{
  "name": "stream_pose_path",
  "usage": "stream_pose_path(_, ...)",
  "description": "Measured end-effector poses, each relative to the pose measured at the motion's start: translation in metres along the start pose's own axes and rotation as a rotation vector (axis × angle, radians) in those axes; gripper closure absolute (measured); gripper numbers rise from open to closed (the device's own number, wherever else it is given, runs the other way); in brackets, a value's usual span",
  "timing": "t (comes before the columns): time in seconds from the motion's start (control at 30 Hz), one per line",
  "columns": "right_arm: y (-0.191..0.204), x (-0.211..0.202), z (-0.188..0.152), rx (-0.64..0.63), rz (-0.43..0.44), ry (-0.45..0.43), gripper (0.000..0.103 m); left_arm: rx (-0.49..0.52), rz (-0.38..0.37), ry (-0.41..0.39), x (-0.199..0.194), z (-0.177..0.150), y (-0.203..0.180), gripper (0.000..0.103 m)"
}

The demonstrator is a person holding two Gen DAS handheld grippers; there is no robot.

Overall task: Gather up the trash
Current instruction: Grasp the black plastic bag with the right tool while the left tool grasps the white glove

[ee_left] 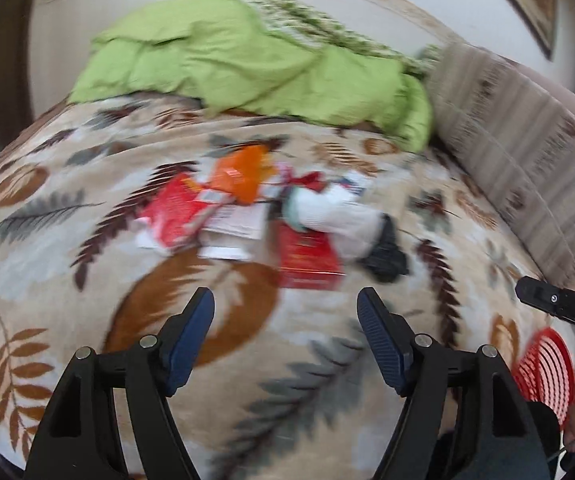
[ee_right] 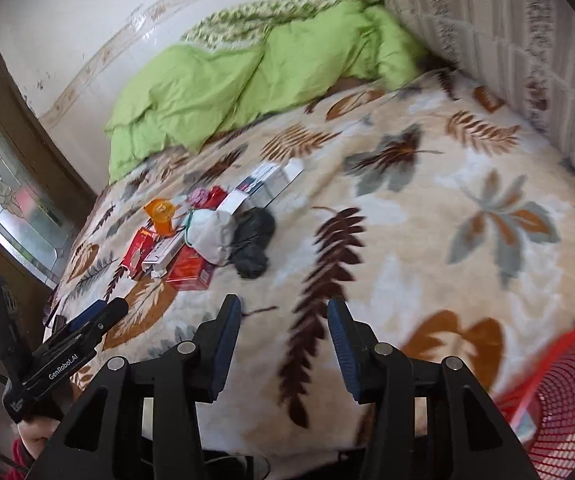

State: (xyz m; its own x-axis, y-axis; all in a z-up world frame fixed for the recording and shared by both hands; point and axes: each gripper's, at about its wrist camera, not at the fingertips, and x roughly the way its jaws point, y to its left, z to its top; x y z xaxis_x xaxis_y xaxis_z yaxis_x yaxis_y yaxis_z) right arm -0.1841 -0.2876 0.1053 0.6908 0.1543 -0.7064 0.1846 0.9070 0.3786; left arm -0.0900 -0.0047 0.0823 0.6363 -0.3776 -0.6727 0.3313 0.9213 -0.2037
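Note:
A pile of trash lies on the leaf-patterned bedspread [ee_left: 67, 240]: a red box [ee_left: 307, 258], a red packet [ee_left: 171, 210], an orange container [ee_left: 243, 172], white cartons [ee_left: 235, 224], a white crumpled bag [ee_left: 335, 216] and a black bag [ee_left: 385, 254]. The same pile shows in the right wrist view, with the red box [ee_right: 189, 268], orange container [ee_right: 163, 216], white bag [ee_right: 211, 232] and black bag [ee_right: 253, 240]. My left gripper [ee_left: 285, 308] is open and empty, just short of the red box. My right gripper [ee_right: 283, 316] is open and empty, nearer than the pile. A red mesh basket [ee_right: 567, 392] stands at the lower right.
A green quilt [ee_left: 247, 60] is heaped at the far side of the bed. A striped pillow [ee_left: 519, 152] lies along the right edge. A wooden door frame with patterned glass [ee_right: 3, 184] stands to the left. The red basket also shows in the left wrist view [ee_left: 543, 372].

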Motion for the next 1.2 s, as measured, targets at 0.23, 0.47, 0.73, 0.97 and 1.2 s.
stream_pose_path(0.23,0.021,0.092,0.034,0.049,-0.011,0.109,0.055,-0.129,0.043,0.023,0.013,0.003,0.042,0.030)
stream_pose_path(0.47,0.030,0.148,0.048,0.016,-0.024,0.126,0.071,-0.098,0.151,0.008,0.013,-0.002,0.041,0.030)
stream_pose_path(0.73,0.079,0.133,0.027,-0.161,0.259,0.162,0.073,-0.103,0.163,0.069,0.024,-0.002,0.042,0.030)
stream_pose_path(0.97,0.059,0.108,0.032,-0.117,0.197,0.059,0.073,0.005,0.143,0.035,0.018,-0.002,0.020,0.030)
stream_pose_path(1.2,0.026,0.090,0.040,-0.010,0.133,-0.010,0.073,-0.031,0.087,0.104,0.031,-0.003,0.009,0.030)
